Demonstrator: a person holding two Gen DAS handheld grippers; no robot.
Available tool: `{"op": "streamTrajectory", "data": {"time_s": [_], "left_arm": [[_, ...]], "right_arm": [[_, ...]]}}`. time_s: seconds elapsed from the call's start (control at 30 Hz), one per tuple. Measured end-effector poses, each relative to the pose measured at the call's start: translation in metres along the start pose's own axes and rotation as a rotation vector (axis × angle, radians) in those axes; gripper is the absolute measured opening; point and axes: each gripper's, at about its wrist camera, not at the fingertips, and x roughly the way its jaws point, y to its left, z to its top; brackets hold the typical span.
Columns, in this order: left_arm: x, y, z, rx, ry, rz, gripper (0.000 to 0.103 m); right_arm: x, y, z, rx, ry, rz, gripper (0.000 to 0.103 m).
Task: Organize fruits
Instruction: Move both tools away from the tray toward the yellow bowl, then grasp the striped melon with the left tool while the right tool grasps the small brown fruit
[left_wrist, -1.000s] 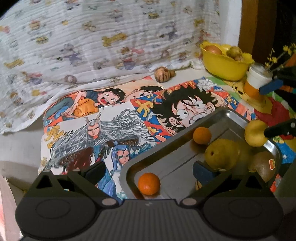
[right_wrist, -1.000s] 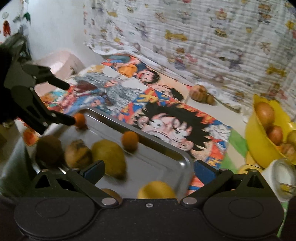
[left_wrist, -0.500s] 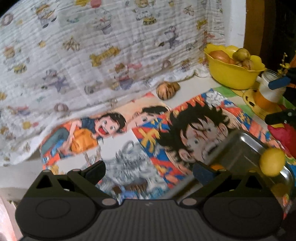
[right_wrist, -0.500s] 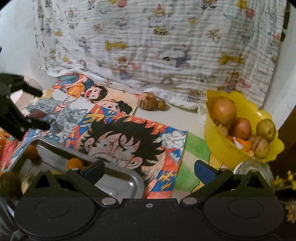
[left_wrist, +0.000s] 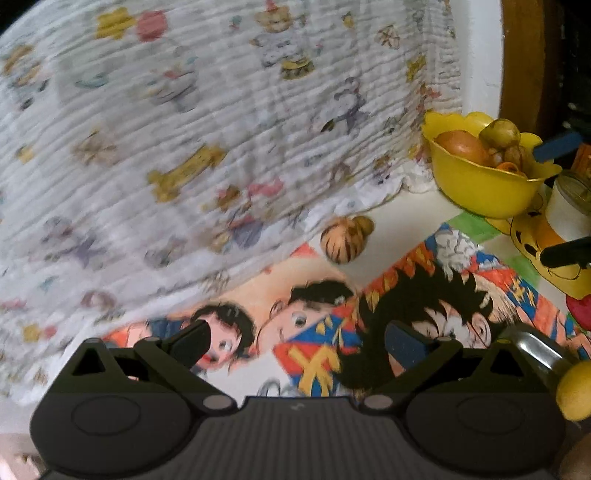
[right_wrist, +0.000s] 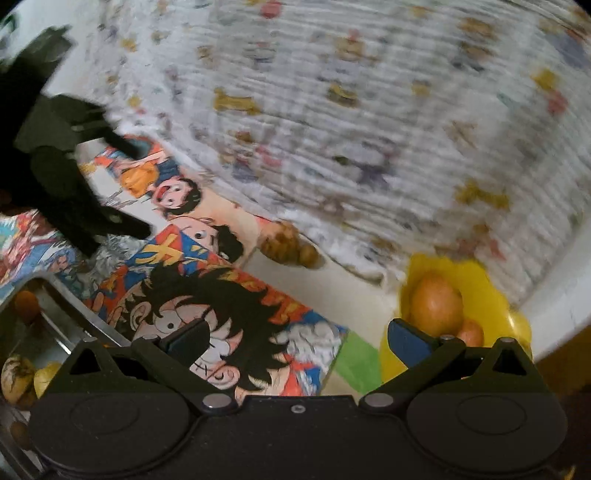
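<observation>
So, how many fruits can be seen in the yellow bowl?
3 show in the bowl: a big orange-brown one at its left, a yellow-green one on top, a small brown one under that. More may lie hidden beneath.

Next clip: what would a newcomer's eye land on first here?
Probably the bright cartoon mat covering the table, with the printed white cloth hanging behind it. Next, the yellow bowl of fruit at the far right, and the metal tray holding oranges and other fruit at the left of the right wrist view.
</observation>
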Motion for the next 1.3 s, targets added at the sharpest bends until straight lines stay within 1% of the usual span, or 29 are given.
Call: {"op": "streamTrajectory", "data": {"time_s": [0.1,0.2,0.3,0.4,0.5,0.53,0.6,0.67,0.73,0.83,0.97,1.03,1.1,1.13,1.2,1.23,1.3], "left_arm": [[0.018,-0.002,0.007,0.056,-0.039,-0.028,0.102],[0.037,-0.008,0.013,0.123,-0.085,-0.044,0.102],[0.053,-0.014,0.015,0.191,-0.129,-0.066,0.102],[0.07,-0.02,0.016,0.247,-0.158,-0.092,0.102],[0.086,-0.022,0.016,0.279,-0.17,-0.104,0.102],[0.091,-0.021,0.015,0.283,-0.171,-0.108,0.102],[0.101,-0.018,0.014,0.284,-0.173,-0.122,0.102],[0.109,-0.014,0.012,0.277,-0.18,-0.135,0.101],[0.117,-0.009,0.011,0.264,-0.184,-0.141,0.099],[0.126,-0.002,0.01,0.24,-0.192,-0.169,0.095],[0.132,0.003,0.009,0.226,-0.201,-0.207,0.092],[0.133,0.004,0.01,0.234,-0.21,-0.231,0.091],[0.136,0.004,0.01,0.239,-0.215,-0.249,0.088],[0.137,0.003,0.011,0.245,-0.216,-0.253,0.087],[0.138,-0.003,0.014,0.261,-0.216,-0.255,0.082],[0.14,-0.004,0.014,0.263,-0.214,-0.256,0.081],[0.145,-0.005,0.015,0.261,-0.207,-0.261,0.075]], "right_arm": [[0.012,0.003,0.019,-0.117,0.02,0.03,0.102],[0.027,0.007,0.033,-0.251,0.018,0.035,0.102],[0.055,0.006,0.044,-0.355,0.057,0.002,0.098],[0.081,0.001,0.051,-0.4,0.105,0.006,0.091],[0.107,-0.001,0.055,-0.458,0.137,0.019,0.088],[0.116,-0.001,0.055,-0.489,0.155,0.013,0.088],[0.132,-0.002,0.055,-0.537,0.199,0.005,0.082],[0.145,-0.004,0.056,-0.568,0.235,0.017,0.079],[0.153,-0.005,0.056,-0.599,0.241,0.042,0.078],[0.165,-0.007,0.058,-0.645,0.256,0.061,0.072],[0.177,-0.007,0.06,-0.702,0.257,0.079,0.061],[0.182,-0.008,0.061,-0.729,0.256,0.093,0.058],[0.187,-0.008,0.06,-0.75,0.256,0.102,0.051],[0.19,-0.007,0.06,-0.765,0.258,0.098,0.049],[0.198,-0.008,0.058,-0.78,0.26,0.092,0.044],[0.2,-0.007,0.058,-0.786,0.263,0.091,0.043],[0.204,-0.008,0.056,-0.791,0.266,0.098,0.04]]}}
